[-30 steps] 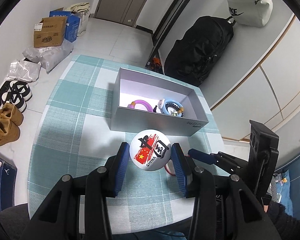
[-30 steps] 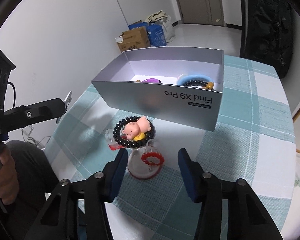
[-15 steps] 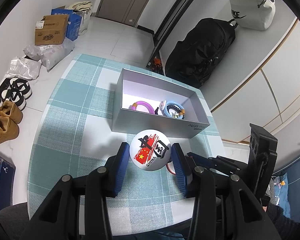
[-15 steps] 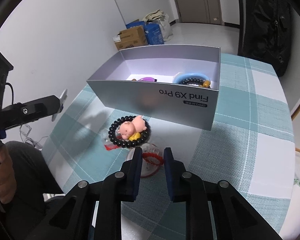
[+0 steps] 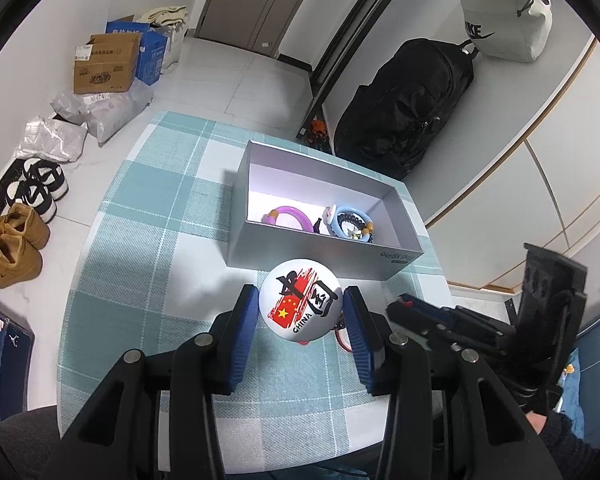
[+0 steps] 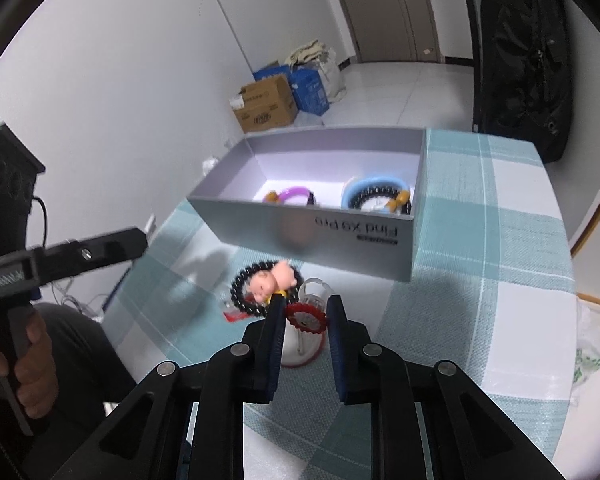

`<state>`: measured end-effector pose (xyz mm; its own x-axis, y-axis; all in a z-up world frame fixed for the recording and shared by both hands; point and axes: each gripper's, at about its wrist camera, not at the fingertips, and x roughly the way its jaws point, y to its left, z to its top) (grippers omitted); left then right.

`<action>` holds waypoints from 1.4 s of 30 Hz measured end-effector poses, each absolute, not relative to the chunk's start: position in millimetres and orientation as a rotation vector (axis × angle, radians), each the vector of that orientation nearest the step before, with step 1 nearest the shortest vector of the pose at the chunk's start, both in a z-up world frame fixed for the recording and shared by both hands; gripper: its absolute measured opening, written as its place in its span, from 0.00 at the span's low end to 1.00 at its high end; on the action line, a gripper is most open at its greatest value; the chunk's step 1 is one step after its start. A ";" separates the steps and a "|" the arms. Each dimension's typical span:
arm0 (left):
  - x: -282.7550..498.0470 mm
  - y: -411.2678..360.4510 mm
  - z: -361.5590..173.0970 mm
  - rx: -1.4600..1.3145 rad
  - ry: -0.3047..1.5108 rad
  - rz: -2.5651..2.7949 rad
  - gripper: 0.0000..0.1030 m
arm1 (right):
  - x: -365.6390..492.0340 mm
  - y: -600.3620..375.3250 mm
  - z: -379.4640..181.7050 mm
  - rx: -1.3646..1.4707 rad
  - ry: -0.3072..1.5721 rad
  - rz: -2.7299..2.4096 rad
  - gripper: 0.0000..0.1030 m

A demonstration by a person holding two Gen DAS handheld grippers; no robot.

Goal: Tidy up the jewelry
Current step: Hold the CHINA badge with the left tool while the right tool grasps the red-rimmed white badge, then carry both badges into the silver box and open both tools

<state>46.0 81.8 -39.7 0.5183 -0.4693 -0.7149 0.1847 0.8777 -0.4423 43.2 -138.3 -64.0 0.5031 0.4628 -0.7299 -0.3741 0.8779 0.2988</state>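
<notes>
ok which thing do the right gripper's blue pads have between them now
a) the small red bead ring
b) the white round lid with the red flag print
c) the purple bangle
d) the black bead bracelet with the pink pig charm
a: in the right wrist view the right gripper has its pads closed against both sides of the small red bead ring, just after closing; the black bead bracelet with the pink pig charm lies beside it.

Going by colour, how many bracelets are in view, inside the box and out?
Purple bracelet: 1
Light blue bracelet: 1
Black bead bracelets: 2
Red bracelet, in the right gripper: 1
Total: 5
</notes>
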 end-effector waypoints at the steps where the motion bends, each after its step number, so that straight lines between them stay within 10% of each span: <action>1: 46.5 81.1 -39.3 -0.329 0.947 -0.399 0.36 | 43.3 -139.3 -61.8 0.111 0.904 0.504 0.19; 42: 130.0 42.1 -47.0 -0.247 0.969 -0.409 0.37 | 122.5 -147.1 -37.7 0.219 0.816 0.549 0.19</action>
<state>130.0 42.1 -47.0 0.4983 -0.4424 -0.7457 0.2255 0.8966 -0.3812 122.5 -147.1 -37.7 0.5558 0.5431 -0.6294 -0.3787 0.8394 0.3899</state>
